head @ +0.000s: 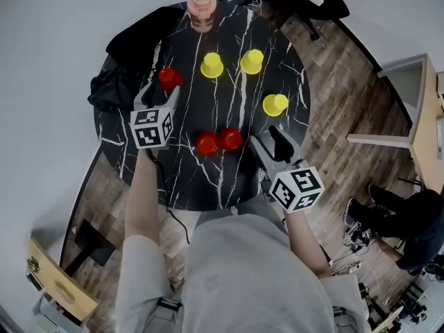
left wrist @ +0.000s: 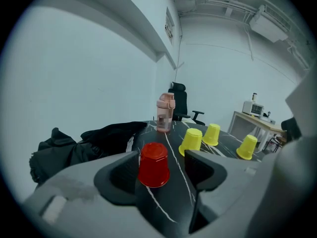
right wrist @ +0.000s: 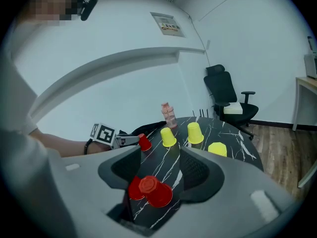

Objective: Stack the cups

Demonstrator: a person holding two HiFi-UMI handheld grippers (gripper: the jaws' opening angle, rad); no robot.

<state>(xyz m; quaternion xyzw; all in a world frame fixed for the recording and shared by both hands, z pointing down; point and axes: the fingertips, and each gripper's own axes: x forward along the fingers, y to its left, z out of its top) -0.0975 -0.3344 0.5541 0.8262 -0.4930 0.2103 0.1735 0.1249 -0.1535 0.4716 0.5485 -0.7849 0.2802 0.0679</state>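
Cups: six in all, every one mouth-down on the round black marbled counter (head: 194,182) — three red, three yellow, none stacked on another.
Lone red cup (head: 168,77): on the counter's left side, near the black garment (head: 132,44); it stands upright at the tips of the left gripper's jaws.
Left gripper (head: 158,94): jaws spread wide, one to each side of the lone red cup (left wrist: 153,163); in the left gripper view the cup sits in the gap between them and neither pad presses on it — no grip.
Red pair (head: 218,141): two red cups side by side and touching, at the middle of the counter toward its near edge.
Right gripper (head: 270,141): jaws apart, nothing held; in the right gripper view the red pair (right wrist: 151,190) shows low in the gap, just ahead of the tips and off to their left, clear of the pads.
Yellow cups: back-left yellow cup (head: 211,65) and back-right yellow cup (head: 252,61) stand near each other past the middle; front yellow cup (head: 275,105) stands apart from them toward the right edge, beyond the right gripper.
Pink bottle (head: 202,9): upright at the counter's far edge, just beside the garment.
Surroundings: wooden floor (head: 333,82) around the counter; black office chair (left wrist: 179,100) behind the bottle.
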